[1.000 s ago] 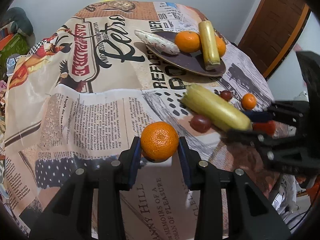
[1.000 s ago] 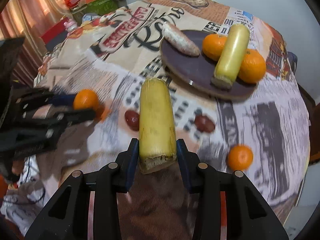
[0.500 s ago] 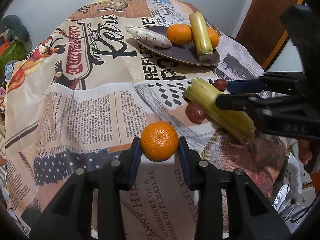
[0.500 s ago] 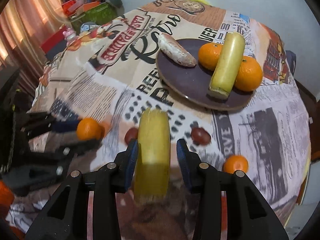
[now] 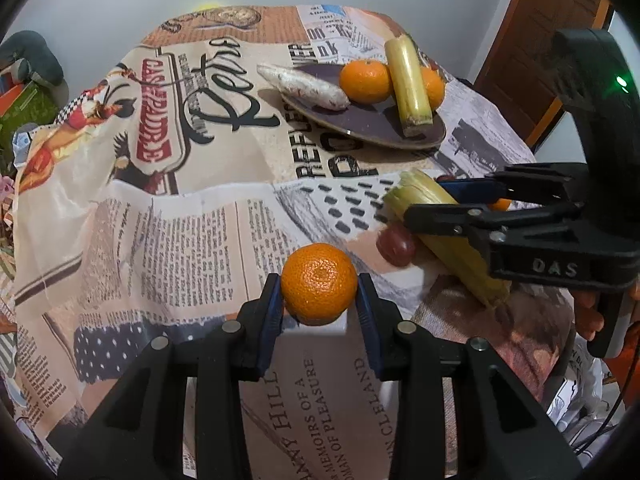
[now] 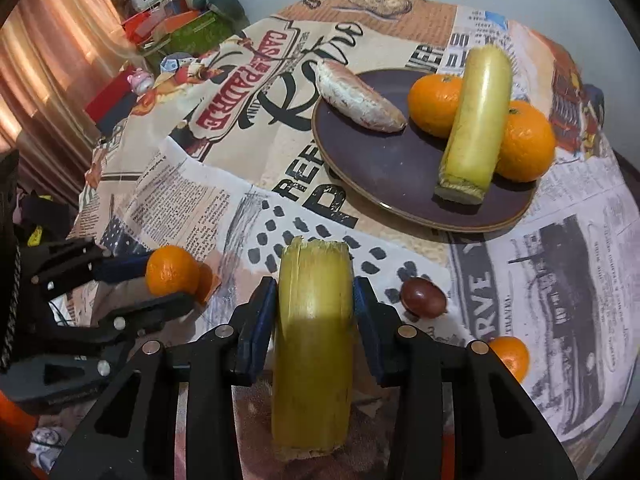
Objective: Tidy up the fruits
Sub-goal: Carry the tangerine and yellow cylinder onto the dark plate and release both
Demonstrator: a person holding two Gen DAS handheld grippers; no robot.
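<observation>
My left gripper is shut on an orange mandarin, held above the near part of the table. My right gripper is shut on a yellow-green stalk piece, lifted off the cloth and tilted; it also shows in the left wrist view. A dark purple plate at the far side holds a second stalk piece, two mandarins and a pale reddish tuber. A loose mandarin and a dark red grape lie on the cloth.
The round table wears a newspaper-print cloth. Another red fruit lies under the right gripper in the left wrist view. Cluttered boxes and a curtain stand at the left. A brown door is at the right.
My right gripper has lifted the stalk piece off the cloth and moved it towards the plate. My left gripper has kept hold of its mandarin and barely moved.
</observation>
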